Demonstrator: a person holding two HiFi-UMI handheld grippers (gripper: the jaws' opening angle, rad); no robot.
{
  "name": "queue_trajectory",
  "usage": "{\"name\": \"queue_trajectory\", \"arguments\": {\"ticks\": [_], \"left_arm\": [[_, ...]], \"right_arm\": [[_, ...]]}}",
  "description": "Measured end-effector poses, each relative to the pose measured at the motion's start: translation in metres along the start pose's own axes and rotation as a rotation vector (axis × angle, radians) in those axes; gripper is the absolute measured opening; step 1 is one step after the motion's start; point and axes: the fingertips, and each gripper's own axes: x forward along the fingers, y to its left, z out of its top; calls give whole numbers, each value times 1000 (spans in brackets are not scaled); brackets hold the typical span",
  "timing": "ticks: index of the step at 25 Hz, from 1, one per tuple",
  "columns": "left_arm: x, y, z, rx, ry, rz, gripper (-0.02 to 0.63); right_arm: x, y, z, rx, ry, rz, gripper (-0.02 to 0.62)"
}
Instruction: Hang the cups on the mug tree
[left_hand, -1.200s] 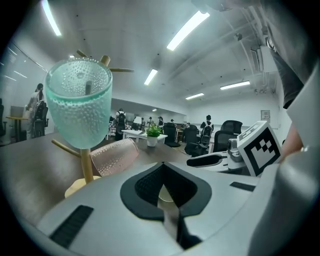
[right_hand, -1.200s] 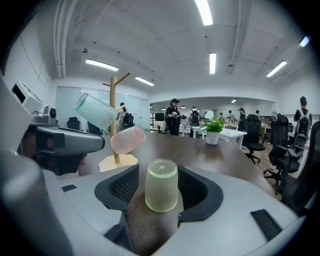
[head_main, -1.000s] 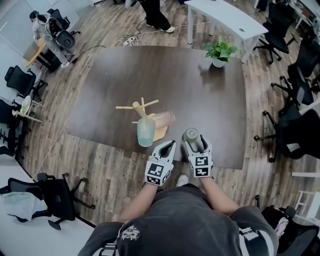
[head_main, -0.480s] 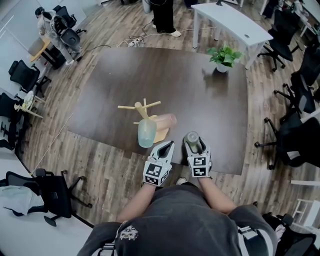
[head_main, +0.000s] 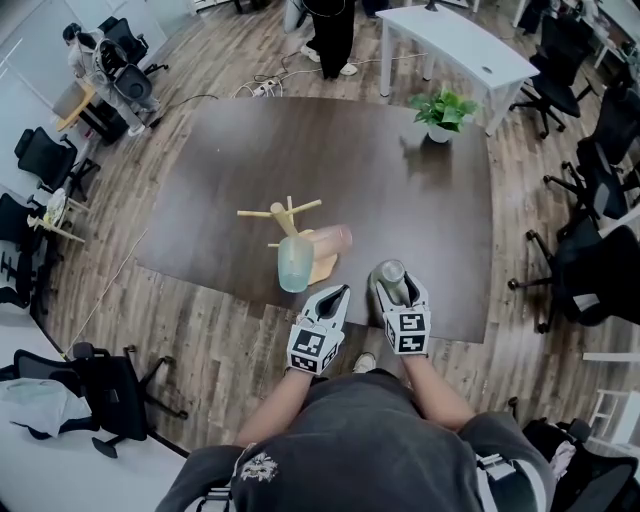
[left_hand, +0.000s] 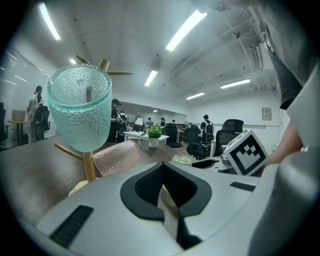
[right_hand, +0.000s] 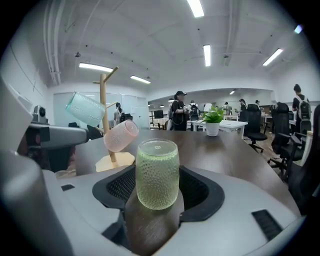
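Green cup (right_hand: 157, 172) stands clasped in the right hand-held gripper (head_main: 389, 283), on the counter (head_main: 330, 150) just on the person's side of the mug tree (head_main: 285, 215). It has barely shifted in the last second, so the lift looks unstarted. The left hand-held gripper (head_main: 333, 295) is pinched together, empty. Three cups in all: the teal cup (head_main: 293, 265) and pink cup (head_main: 325, 239) hang on the one tree.

It is an open-plan office: black wheeled swivel chairs (head_main: 590, 268) surround a large dark brown table (head_main: 330, 160), a long white desk (head_main: 455, 45) stands beyond, and fluorescent strip lights (left_hand: 186, 30) line the ceiling.
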Motion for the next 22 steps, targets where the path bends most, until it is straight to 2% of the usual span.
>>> {"name": "queue_trajectory", "arguments": {"ticks": [7, 16, 22], "left_arm": [[-21, -3, 21, 44, -35, -8, 6], [-44, -5, 21, 35, -33, -11, 6], [-67, 13, 30, 58, -36, 38, 6]], "right_arm": [[-26, 1, 43, 73, -92, 36, 290], [-51, 16, 107, 166, -235, 100, 290], [-57, 34, 153, 206, -356, 129, 290]]}}
